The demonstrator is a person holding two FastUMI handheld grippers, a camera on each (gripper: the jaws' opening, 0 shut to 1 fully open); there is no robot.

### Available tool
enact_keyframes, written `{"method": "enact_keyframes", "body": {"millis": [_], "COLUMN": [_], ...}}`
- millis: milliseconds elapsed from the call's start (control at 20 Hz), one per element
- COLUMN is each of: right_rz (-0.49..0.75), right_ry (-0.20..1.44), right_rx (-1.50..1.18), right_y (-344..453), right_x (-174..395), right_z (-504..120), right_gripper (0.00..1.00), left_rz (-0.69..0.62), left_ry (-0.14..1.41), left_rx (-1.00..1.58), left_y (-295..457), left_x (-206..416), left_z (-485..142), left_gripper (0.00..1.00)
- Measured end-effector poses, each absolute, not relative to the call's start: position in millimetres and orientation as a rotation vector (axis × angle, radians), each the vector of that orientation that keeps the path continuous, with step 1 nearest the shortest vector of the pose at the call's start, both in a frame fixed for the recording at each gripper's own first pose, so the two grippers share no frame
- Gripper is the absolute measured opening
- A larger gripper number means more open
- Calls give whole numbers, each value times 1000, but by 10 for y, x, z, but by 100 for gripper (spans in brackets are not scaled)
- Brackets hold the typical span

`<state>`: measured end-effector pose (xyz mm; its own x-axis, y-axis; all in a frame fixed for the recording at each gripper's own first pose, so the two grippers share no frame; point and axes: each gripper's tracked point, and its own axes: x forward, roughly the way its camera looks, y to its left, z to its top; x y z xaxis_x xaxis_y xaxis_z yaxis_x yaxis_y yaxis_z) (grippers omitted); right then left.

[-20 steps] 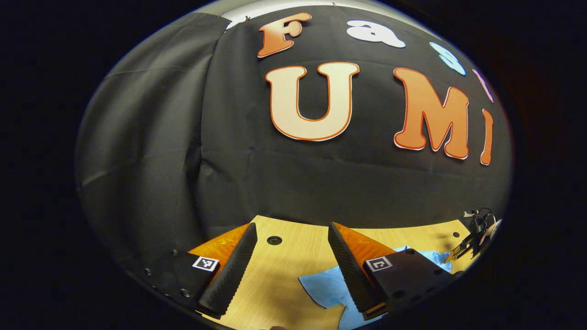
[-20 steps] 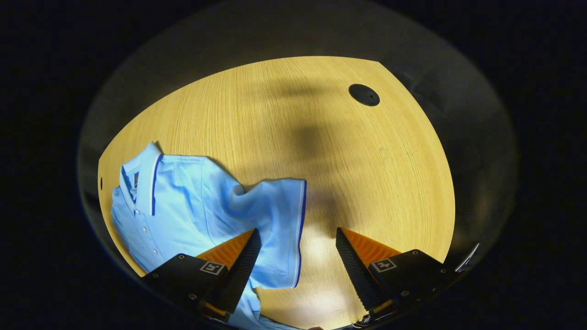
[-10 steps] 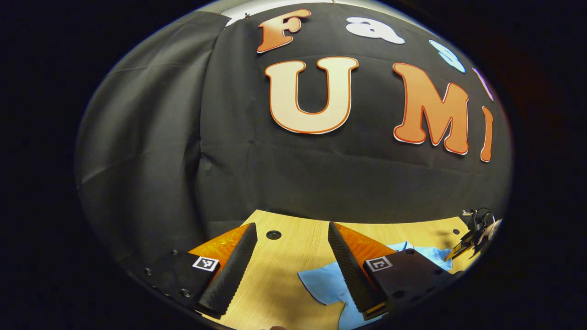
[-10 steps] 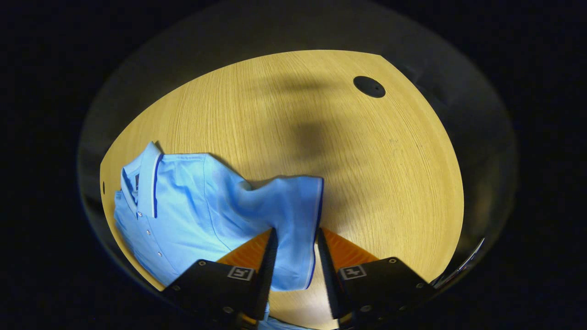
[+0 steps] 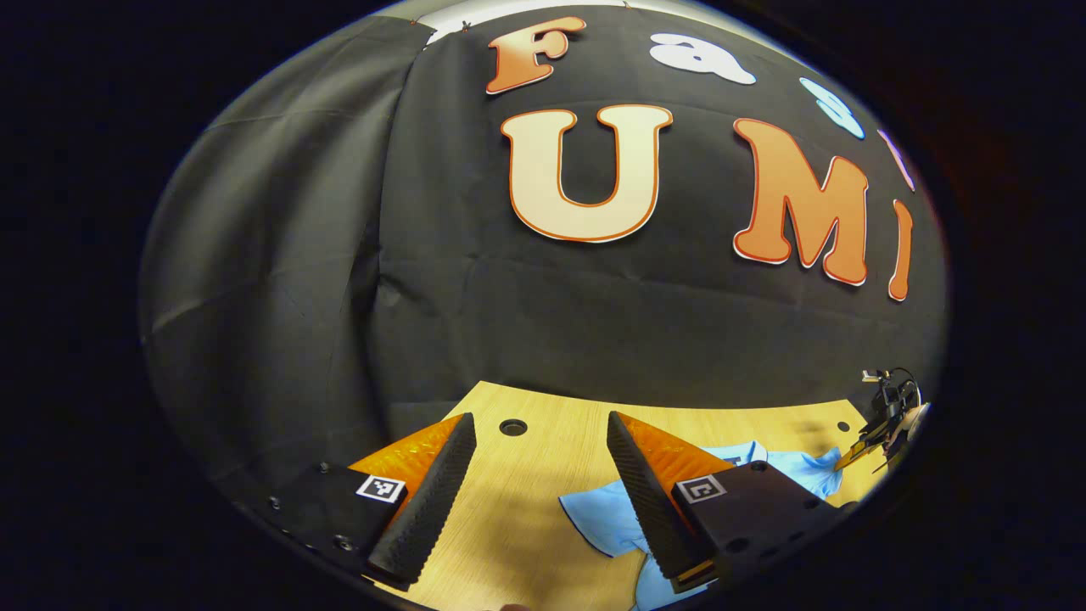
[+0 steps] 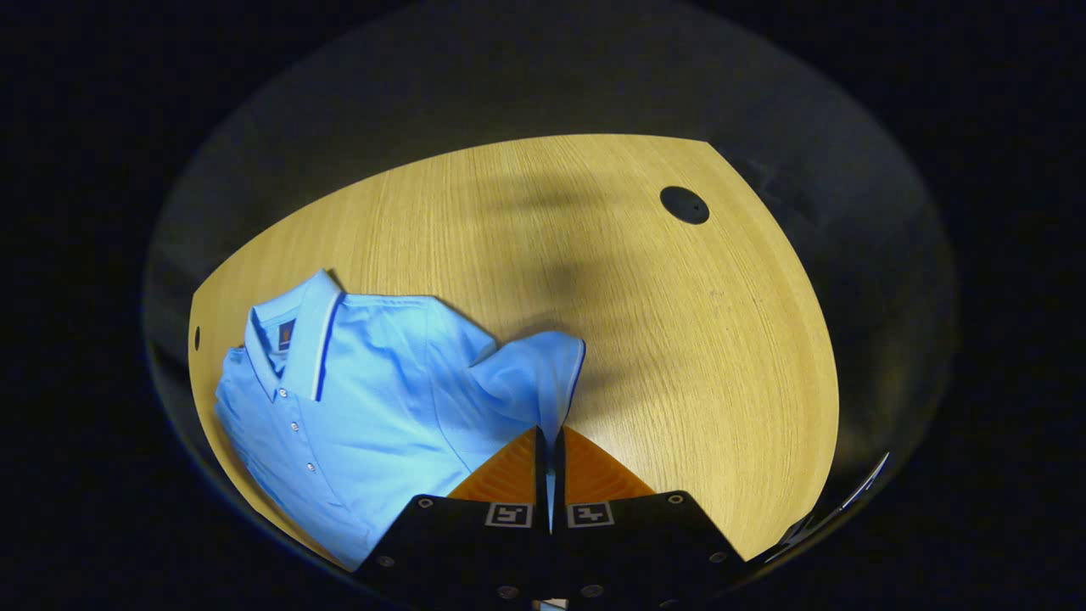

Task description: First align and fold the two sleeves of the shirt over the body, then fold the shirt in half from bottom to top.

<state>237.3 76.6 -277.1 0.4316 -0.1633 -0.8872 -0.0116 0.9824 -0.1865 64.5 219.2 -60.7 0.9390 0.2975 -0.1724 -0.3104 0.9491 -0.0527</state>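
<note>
The light blue polo shirt [image 6: 373, 407] lies front-up on the table [image 6: 662, 339], collar toward 10 o'clock in the right gripper view. Its sleeve [image 6: 539, 373] is pinched at the cuff between the closed right tongs [image 6: 547, 445] and raised off the table at 6 o'clock. The left tongs [image 5: 539, 492] hang open above the table, gripping nothing, the other sleeve [image 5: 598, 518] at 5 o'clock. Judged progress: first sleeve fold under way; second sleeve and bottom-to-top fold remain.
</note>
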Motion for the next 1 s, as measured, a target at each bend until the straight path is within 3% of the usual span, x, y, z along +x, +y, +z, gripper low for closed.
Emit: {"method": "enact_keyframes", "body": {"millis": [450,1000], "right_rz": [12,213], "right_ry": [1006,1001], "right_rx": [-246,-276], "right_y": [1542,2800], "right_x": [2164,1871], "right_z": [-2233,-2414], "right_gripper": [0,2], "left_rz": [290,309], "left_ry": [125,151], "left_rx": [-65,-83], "left_y": [2466,2918], "left_x": [508,433], "left_z": [-502,-679], "left_gripper": [100,100]}}
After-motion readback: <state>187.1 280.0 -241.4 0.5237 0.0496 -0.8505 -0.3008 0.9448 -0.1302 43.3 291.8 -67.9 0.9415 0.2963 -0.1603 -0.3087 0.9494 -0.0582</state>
